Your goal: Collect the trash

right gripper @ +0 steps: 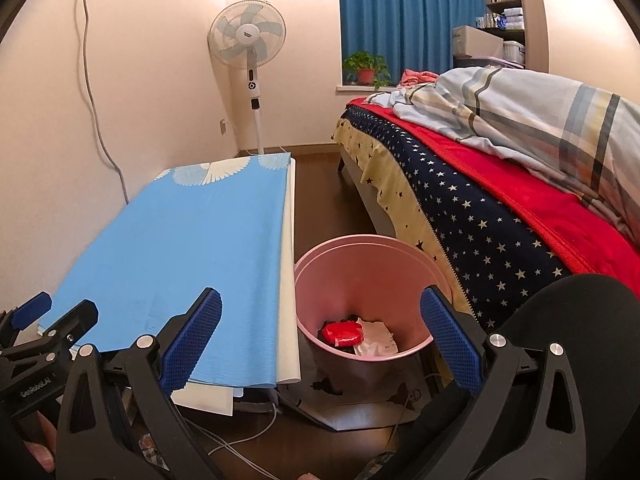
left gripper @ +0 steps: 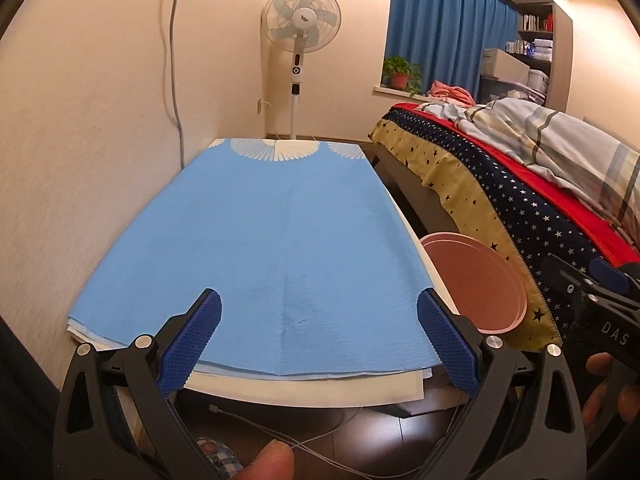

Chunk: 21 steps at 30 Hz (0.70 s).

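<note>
Bed right of the bin, with star-print cover, red blanket and plaid quilt. Tabletop left of the bin, under a blue cloth. Fan well behind the bin at the wall; its hub label is too small to read.

Bin: pink, round, on the floor between tabletop and bed, touching the tabletop's edge as far as can be told. Inside the bin, the trash: a red wrapper on something dark, with crumpled white paper just right of it. In the left wrist view only the bin's rim shows.

Left tongs wide, nothing between them, over the tabletop's near edge, left of the bin. Right tongs wide, nothing held, above the bin's near rim.

Writing: "GenRobot.AI" on the left tongs' body in the right wrist view; "DAS" on the right tongs' body in the left wrist view.
</note>
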Each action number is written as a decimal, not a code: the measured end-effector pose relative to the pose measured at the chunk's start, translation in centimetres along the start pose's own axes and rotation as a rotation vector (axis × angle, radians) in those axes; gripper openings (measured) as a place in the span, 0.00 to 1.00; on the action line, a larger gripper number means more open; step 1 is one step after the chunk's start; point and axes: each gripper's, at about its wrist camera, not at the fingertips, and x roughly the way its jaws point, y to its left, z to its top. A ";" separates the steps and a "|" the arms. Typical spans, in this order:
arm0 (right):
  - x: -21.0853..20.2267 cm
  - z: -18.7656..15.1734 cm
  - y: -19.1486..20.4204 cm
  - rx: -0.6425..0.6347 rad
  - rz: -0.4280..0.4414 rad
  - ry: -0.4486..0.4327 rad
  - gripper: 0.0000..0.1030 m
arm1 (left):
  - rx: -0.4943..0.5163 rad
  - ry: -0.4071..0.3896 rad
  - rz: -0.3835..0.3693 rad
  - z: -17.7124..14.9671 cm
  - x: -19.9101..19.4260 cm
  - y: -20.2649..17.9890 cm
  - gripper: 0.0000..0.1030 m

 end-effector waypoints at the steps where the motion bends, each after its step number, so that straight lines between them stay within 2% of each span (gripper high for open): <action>1: 0.1 0.0 0.1 -0.002 -0.002 0.001 0.95 | -0.002 0.000 -0.002 0.0 0.0 0.0 0.92; 21: -0.1 -0.3 0.9 -0.040 -0.025 -0.026 0.95 | -0.006 -0.016 0.020 0.1 0.3 -0.1 0.92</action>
